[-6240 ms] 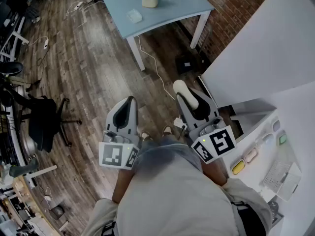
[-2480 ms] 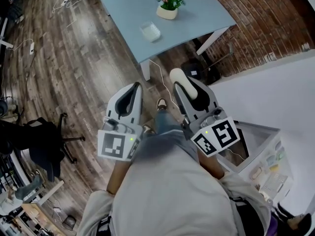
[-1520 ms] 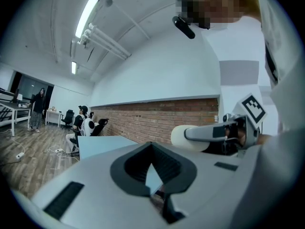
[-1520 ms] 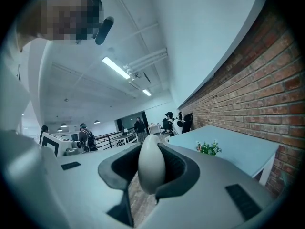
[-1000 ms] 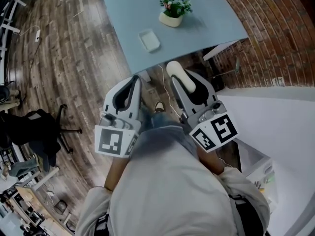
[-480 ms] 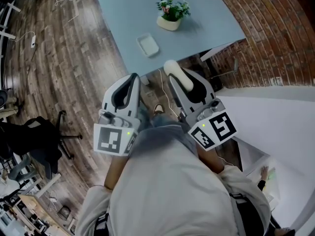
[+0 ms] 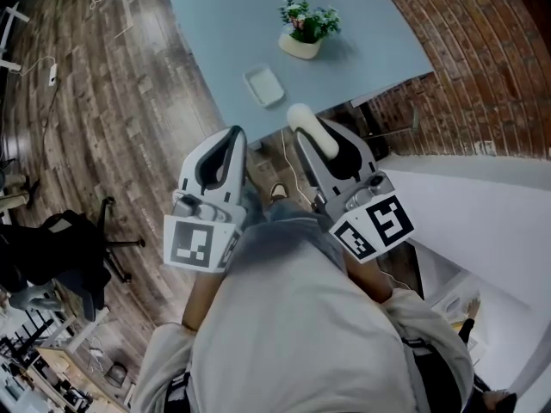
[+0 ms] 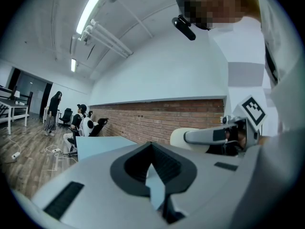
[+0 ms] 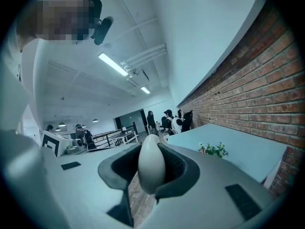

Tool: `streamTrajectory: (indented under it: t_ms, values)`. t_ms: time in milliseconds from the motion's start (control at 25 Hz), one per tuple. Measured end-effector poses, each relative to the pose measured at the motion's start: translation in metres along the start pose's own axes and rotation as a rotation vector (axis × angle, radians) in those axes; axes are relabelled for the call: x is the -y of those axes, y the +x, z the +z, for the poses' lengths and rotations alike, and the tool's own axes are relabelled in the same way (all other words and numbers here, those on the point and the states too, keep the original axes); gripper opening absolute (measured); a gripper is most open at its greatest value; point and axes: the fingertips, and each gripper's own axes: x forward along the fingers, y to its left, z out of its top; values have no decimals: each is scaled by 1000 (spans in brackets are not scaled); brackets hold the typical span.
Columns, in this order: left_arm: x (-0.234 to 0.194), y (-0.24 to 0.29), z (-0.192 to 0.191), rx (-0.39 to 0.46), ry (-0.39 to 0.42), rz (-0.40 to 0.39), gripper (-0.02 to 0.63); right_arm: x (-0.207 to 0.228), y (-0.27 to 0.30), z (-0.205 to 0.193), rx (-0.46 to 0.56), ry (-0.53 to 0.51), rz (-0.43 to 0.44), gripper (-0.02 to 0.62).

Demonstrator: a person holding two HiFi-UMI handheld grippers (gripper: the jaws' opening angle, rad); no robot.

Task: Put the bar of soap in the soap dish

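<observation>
While aloft — soap [image 9: 151, 168] within right tool [image 9: 150, 152]

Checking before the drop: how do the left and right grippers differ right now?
The right gripper is clamped on the soap; the left gripper holds nothing. The right's jaws are kept apart by the soap; the left's tips meet. Both are held side by side, pointing toward the table.

The pale blue table [image 7: 215, 24] stood on a wooden floor [image 7: 129, 119], carrying a soap dish [image 7: 264, 86] near its edge and a potted plant [image 7: 306, 31] farther in.
</observation>
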Motion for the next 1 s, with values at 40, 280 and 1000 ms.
streamTrajectory:
  t_ms: [40, 280, 1000]
  values:
    - [-4, 2, 0, 0, -2, -2, 3, 0, 4, 0, -2, 1, -2, 114]
    - [-27, 16, -1, -9, -10, -17, 3, 4, 30, 0, -13, 7, -14, 114]
    - [-99, 50, -1, -28, -25, -86, 3, 5, 108, -1, -34, 17, -71, 114]
